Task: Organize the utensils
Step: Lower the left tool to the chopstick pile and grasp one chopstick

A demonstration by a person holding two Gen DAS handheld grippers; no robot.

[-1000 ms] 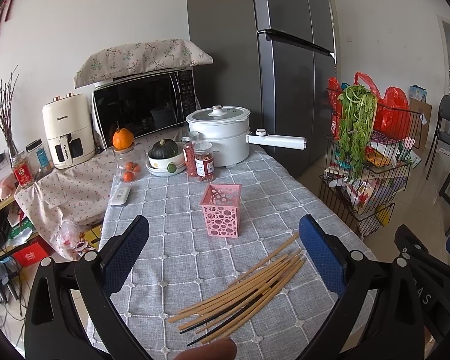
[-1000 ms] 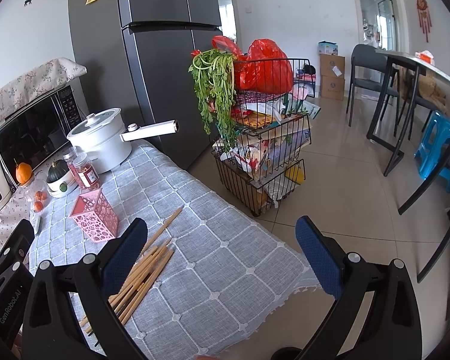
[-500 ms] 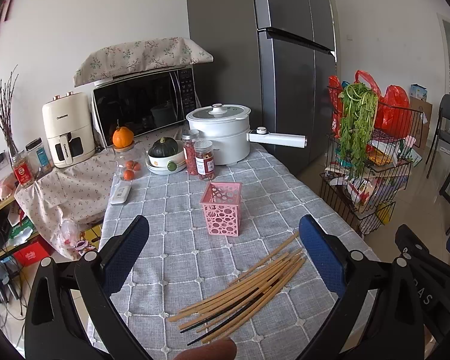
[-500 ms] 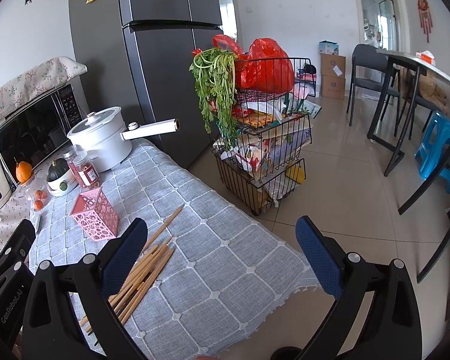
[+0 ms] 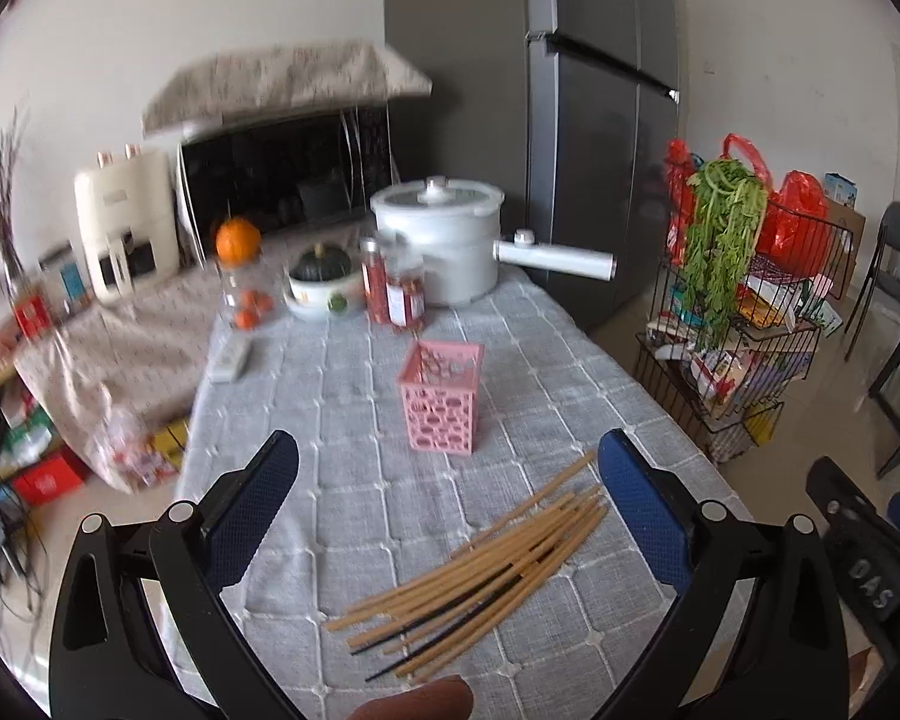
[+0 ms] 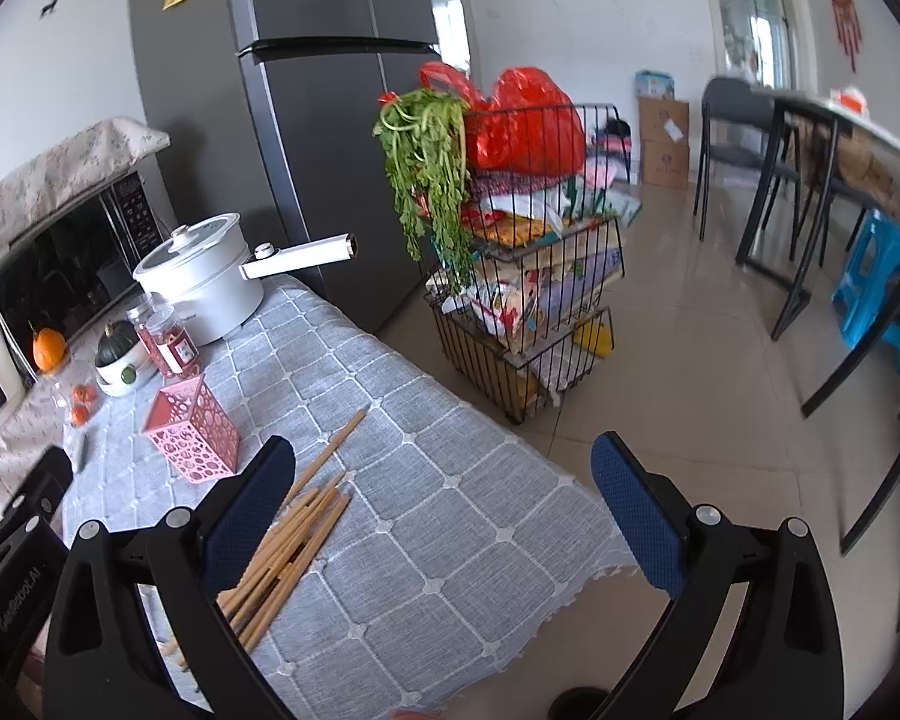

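A loose pile of wooden chopsticks (image 5: 486, 564) with a couple of black ones lies on the grey checked tablecloth (image 5: 342, 396). A pink perforated holder (image 5: 441, 397) stands upright and empty just beyond them. My left gripper (image 5: 450, 480) is open and empty, held above the near end of the pile. My right gripper (image 6: 444, 480) is open and empty, to the right of the chopsticks (image 6: 288, 540), over the table's right edge. The pink holder (image 6: 192, 429) shows at its left.
A white pot with a long handle (image 5: 444, 240), two spice jars (image 5: 393, 291), a bowl with a squash (image 5: 321, 276) and a microwave (image 5: 282, 168) stand at the table's far end. A remote (image 5: 231, 357) lies left. A wire rack with greens (image 6: 522, 276) stands right of the table.
The left gripper has moved forward and tilted down a little, so the chopsticks and holder sit lower and nearer. The right gripper has shifted slightly toward the table. Both stay open.
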